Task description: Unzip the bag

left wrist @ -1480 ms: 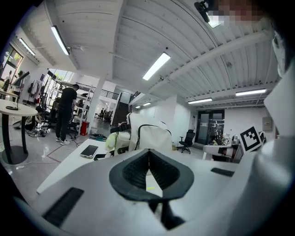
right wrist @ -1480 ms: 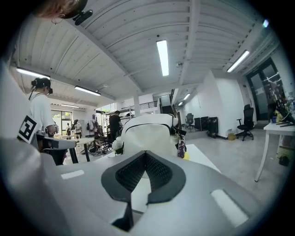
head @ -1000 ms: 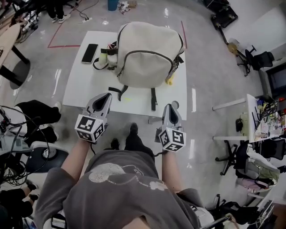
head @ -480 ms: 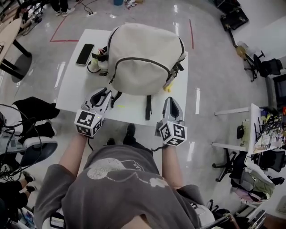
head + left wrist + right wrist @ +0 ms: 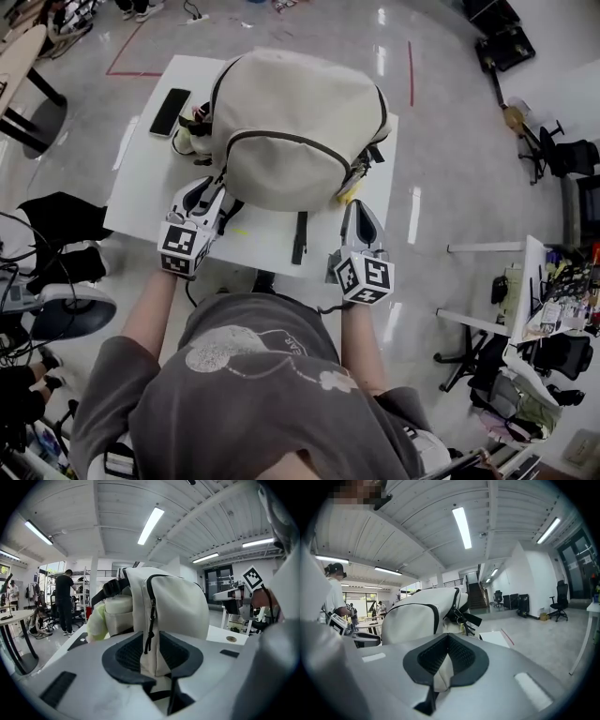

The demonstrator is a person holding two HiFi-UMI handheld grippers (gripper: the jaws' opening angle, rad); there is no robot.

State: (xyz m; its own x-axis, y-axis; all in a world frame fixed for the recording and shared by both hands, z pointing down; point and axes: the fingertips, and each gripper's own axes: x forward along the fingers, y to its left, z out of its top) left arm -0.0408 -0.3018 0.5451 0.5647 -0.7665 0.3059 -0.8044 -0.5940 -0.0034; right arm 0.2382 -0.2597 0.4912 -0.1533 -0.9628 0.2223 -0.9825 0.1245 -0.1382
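Note:
A cream backpack (image 5: 291, 122) lies on the white table (image 5: 141, 187), with a dark zipper (image 5: 281, 139) curving across it. My left gripper (image 5: 206, 194) is at the bag's near left corner. In the left gripper view its jaws have just been opening and stand open (image 5: 152, 646), with the black zipper pull (image 5: 151, 618) and the bag's edge hanging between them, untouched by the pads. My right gripper (image 5: 359, 214) is shut just short of the bag's near right corner; the right gripper view (image 5: 447, 656) shows nothing gripped, only the bag (image 5: 417, 618) beyond.
A black phone (image 5: 170, 112) lies on the table's far left. A pale bottle (image 5: 117, 613) sits in the bag's side pocket. Black straps (image 5: 298, 236) trail toward the near table edge. Chairs, desks and people stand around the room.
Both grippers have moved forward up to the bag's near edge. The left jaws went from shut to open, now around the zipper pull. The right jaws stayed shut.

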